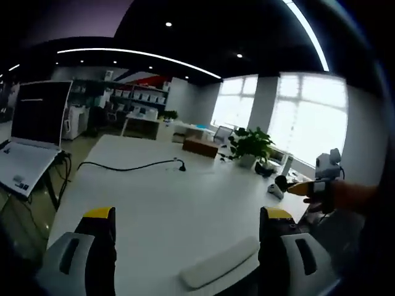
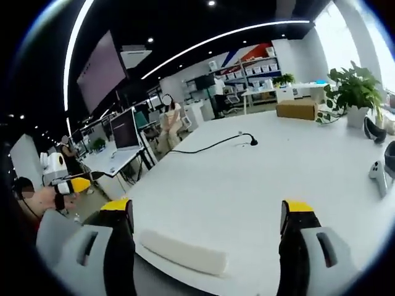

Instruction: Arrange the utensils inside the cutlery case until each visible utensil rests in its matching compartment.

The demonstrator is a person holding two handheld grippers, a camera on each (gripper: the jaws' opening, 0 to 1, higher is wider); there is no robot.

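Left gripper view shows the left tongs wide apart over a big white surface with a black cable, a plant and a white case at its near edge. Right gripper view shows the right tongs wide too, above the case, in an office with bright windows.

I am seeing the bench carrying a case lying at its near edge between my left jaws. A cable is lying farther back, with a potted plant and box sitting behind, toward the far edge.
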